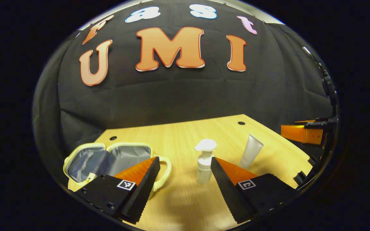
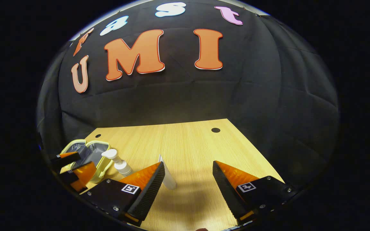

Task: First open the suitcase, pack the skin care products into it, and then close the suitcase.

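A small pale-yellow suitcase (image 1: 108,157) lies open on the wooden table (image 1: 178,134), its grey lining showing in both halves. A white pump bottle (image 1: 204,162) stands upright just right of it, and a white tube (image 1: 251,150) stands further right. My left gripper (image 1: 185,166) is open, low over the table, with the pump bottle just beyond its right finger. In the right gripper view the suitcase (image 2: 87,154), the pump bottle (image 2: 119,163) and the tube (image 2: 167,178) appear at the left. My right gripper (image 2: 188,171) is open, the tube beside its left finger.
The table (image 2: 188,141) has small round holes near its far corners. Black cloth walls close it in at the back and sides. The left gripper (image 2: 75,170) shows at the far left of the right gripper view, and the right gripper (image 1: 303,133) at the right edge of the left gripper view.
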A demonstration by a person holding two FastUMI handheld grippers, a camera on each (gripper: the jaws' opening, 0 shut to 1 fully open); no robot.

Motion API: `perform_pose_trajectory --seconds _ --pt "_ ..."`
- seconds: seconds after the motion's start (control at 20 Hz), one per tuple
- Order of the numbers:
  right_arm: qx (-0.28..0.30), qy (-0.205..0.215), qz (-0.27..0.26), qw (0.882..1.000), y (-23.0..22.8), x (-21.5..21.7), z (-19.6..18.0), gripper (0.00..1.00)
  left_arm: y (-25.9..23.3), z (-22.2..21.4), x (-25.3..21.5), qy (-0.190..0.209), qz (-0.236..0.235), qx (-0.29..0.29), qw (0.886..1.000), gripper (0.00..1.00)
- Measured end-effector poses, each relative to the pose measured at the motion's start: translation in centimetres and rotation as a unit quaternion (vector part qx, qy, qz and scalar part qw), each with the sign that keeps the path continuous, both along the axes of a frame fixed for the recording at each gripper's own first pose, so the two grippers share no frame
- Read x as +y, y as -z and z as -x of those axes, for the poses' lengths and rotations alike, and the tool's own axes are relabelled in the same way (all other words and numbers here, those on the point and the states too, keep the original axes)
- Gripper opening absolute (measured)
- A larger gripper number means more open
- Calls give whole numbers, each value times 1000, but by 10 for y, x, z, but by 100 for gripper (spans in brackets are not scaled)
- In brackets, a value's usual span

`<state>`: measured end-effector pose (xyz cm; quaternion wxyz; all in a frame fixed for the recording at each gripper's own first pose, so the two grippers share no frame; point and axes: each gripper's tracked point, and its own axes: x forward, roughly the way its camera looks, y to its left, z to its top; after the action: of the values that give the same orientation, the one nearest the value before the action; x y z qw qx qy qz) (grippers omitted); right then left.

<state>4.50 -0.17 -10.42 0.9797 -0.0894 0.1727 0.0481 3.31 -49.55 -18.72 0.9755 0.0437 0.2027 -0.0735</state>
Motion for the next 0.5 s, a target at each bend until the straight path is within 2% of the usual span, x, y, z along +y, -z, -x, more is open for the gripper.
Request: perform_pose_trajectory --seconds 0.2,0.45,0.5 --pt "8 9 9 1000 6 -11 -4 96 49 -7 -20 17 11 53 998 100" --pt "19 24 17 999 13 -27 -12 95 91 -27 -38 33 4 87 996 100" --pt "22 26 17 999 15 -29 -13 96 98 -31 -41 36 0 91 995 96"
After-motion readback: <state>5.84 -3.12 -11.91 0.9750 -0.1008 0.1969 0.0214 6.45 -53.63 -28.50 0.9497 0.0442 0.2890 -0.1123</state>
